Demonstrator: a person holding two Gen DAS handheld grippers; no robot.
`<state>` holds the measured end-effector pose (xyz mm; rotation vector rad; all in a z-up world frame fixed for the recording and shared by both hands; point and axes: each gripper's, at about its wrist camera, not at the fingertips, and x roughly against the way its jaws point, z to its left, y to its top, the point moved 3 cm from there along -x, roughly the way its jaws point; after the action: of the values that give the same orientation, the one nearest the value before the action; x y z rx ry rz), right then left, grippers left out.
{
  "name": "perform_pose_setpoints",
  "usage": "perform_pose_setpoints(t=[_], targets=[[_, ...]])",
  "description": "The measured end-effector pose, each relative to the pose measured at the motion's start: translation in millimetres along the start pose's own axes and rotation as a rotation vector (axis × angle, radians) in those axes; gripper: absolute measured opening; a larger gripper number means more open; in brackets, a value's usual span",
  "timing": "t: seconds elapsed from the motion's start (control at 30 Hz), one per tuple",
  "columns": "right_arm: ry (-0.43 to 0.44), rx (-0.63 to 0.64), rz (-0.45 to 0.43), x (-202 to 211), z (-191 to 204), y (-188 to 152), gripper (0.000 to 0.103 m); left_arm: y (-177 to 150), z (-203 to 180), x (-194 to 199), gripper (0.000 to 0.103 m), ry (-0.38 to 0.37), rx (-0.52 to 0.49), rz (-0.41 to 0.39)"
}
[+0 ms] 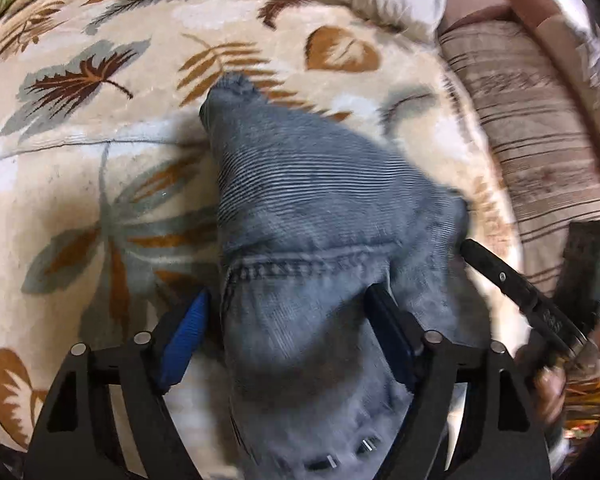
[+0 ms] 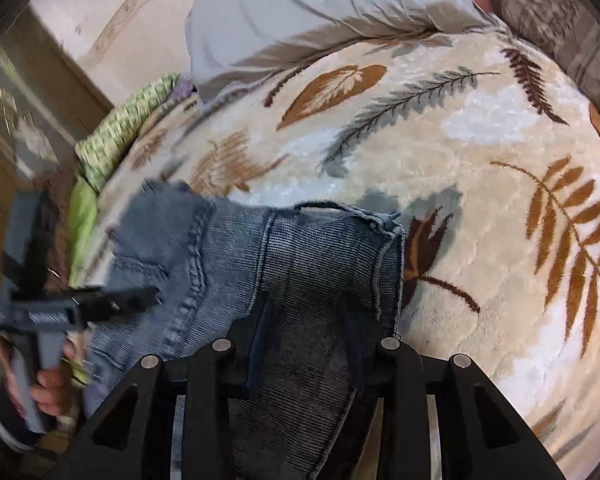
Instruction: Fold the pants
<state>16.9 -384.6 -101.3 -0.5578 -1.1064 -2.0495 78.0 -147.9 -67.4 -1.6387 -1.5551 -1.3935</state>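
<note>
Lying lengthwise away, jeans (image 1: 324, 200) on blanket (image 1: 80, 184)

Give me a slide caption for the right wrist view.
Right claw over blue jeans lying on a leaf-patterned blanket, a grey pillow beyond.

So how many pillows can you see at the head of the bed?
1: a grey pillow lies at the far edge of the leaf-print blanket, beyond the jeans. More may be hidden out of frame.
</note>
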Motion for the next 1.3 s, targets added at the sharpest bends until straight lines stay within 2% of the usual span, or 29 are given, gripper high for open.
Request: perform_pose_setpoints(t=[0.07,0.13,0.23,0.3,0.33,0.4,0.5,0.57,0.63,0.67,0.77,0.83,0.93,0.97,1.0,1.1,1.17,1.23,1.27,1.3], targets=[[0.07,-0.061,-0.048,22,-8,3,0.039,-6,-1,17,0.079,-0.07,-0.002,-0.006],[0.099,-0.056,-0.047,33,-10,0,0.039,-13,-2,26,0.079,-0.088,-0.021,-0.013],[0.076,0.02,-0.009,32,-4,-13,0.039,-23,-8,18,0.079,-0.055,-0.059,0.001],[0.063,0.038,0.033,21,-4,-25,0.038,-33,-7,-1,0.079,-0.003,-0.065,0.031],[0.042,0.052,0.054,14,-5,-31,0.038,-35,-6,-7,0.083,0.005,-0.059,0.032],[-0.013,0.095,0.063,6,-5,-40,0.038,-37,1,-12,0.084,-0.018,-0.014,0.034],[0.003,0.072,0.054,12,-6,-35,0.038,-31,8,-5,0.084,-0.046,0.024,0.059],[0.046,0.013,0.023,22,-15,-28,0.039,-26,10,8,0.083,-0.054,0.009,0.036],[0.088,-0.07,-0.001,29,-34,-23,0.048,-21,12,20,0.083,-0.08,0.003,0.011],[0.11,-0.107,0.001,29,-43,-23,0.053,-18,14,24,0.083,-0.095,0.003,0.009],[0.183,-0.195,0.039,21,-62,-28,0.054,-11,22,20,0.083,-0.117,0.021,0.029],[0.259,-0.241,0.074,8,-69,-34,0.056,-10,26,9,0.083,-0.139,0.043,0.071],[0.375,-0.265,0.061,1,-66,-32,0.064,-11,23,-14,0.083,-0.204,0.077,0.15],[0.443,-0.269,0.086,-3,-60,-31,0.064,-12,20,-23,0.083,-0.224,0.084,0.175],[0.501,-0.261,0.112,-8,-53,-30,0.065,-12,16,-26,0.087,-0.228,0.081,0.172],[0.502,-0.161,0.146,-17,-34,-24,0.067,-8,5,-28,0.091,-0.222,0.046,0.146],[0.48,-0.151,0.149,-23,-34,-21,0.063,-6,2,-30,0.091,-0.204,0.037,0.141],[0.425,-0.152,0.144,-27,-36,-18,0.048,-6,1,-29,0.088,-0.195,0.026,0.14],[0.396,-0.141,0.148,-25,-37,-21,0.038,-7,0,-27,0.083,-0.189,0.017,0.136],[0.37,-0.119,0.14,-22,-35,-22,0.032,-8,1,-25,0.072,-0.179,0.009,0.133]])
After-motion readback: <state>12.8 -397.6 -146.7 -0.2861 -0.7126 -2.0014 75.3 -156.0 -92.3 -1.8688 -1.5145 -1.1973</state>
